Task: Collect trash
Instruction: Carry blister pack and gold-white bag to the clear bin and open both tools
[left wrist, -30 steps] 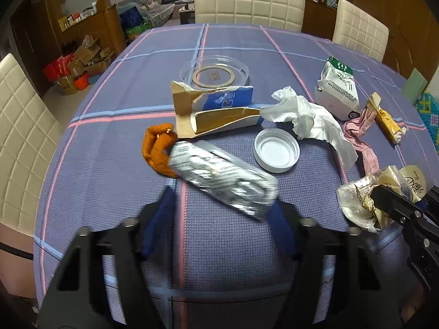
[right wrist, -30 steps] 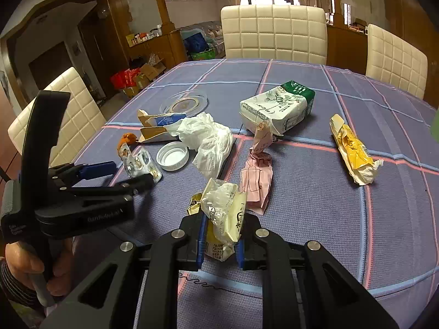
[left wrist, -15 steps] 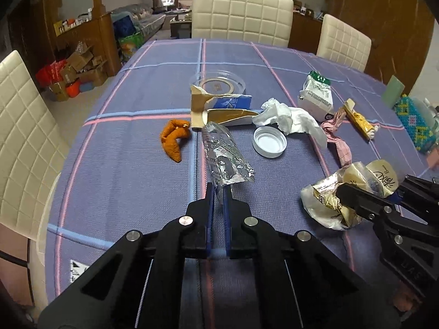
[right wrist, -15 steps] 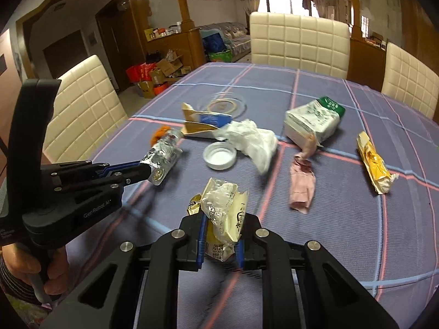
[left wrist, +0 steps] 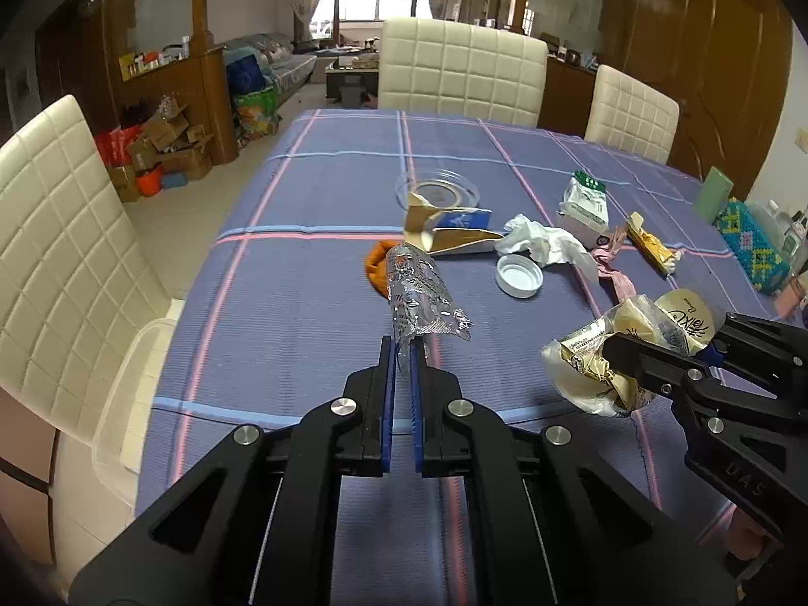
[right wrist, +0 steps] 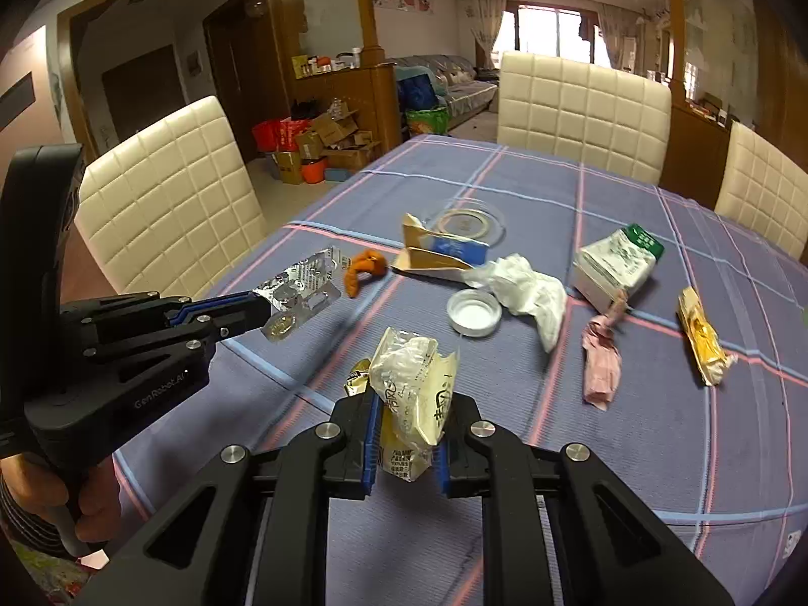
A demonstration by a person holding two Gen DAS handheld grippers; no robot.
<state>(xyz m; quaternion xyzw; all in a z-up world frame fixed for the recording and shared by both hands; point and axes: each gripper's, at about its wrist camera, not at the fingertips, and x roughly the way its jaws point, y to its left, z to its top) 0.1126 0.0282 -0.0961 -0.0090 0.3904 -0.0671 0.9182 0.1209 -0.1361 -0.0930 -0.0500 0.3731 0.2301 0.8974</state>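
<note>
Silver blister pack (left wrist: 421, 293) pinched in left hand-held gripper (left wrist: 402, 353), crumpled wrapper (right wrist: 414, 394) clamped in right hand-held gripper (right wrist: 406, 434), above checked tablecloth (left wrist: 303, 303)

From my left tool (left wrist: 402, 353), the table (left wrist: 283, 303) lies bare from 9 to 11 o'clock, out to the white chair (left wrist: 65, 232). At 12 an orange peel (left wrist: 376, 265) and a torn carton (left wrist: 449, 232) block the way; at 1 sit a white cap (left wrist: 518, 276) and a crumpled tissue (left wrist: 548, 245). My right tool (left wrist: 613, 348) crowds 3 o'clock, its wrapper (left wrist: 596, 353) bulging between us.
</note>
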